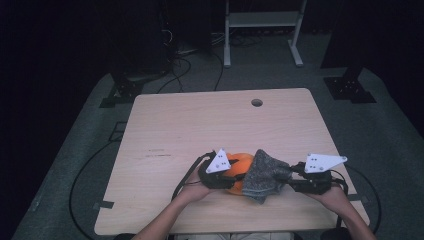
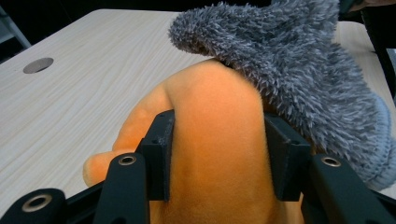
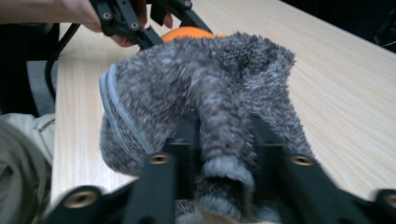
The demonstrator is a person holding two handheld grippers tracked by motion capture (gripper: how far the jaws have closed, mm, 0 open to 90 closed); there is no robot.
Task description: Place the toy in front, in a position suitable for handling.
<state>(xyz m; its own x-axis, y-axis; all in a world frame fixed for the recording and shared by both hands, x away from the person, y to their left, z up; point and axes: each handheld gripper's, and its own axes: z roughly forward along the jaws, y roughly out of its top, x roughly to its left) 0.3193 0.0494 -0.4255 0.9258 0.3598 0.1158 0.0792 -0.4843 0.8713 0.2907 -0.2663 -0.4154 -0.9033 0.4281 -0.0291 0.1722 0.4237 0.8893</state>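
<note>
Left gripper view has the left gripper (image 2: 218,154) clamped on an orange plush toy (image 2: 215,154), both black pads pressed into its soft sides. In the right gripper view the right gripper (image 3: 224,158) straddles a fold of a fuzzy grey sock (image 3: 205,93); the picture is blurred, so I cannot tell whether the pads press it or stand just off it. The sock drapes over the toy's far end like a cap, and both sit near the front edge of the wooden table (image 1: 200,125). Both pieces look light, soft and squashy; the toy wants a firm grip across its body, the sock a pinch at its ribbed cuff, since fluffy pile may slip.
</note>
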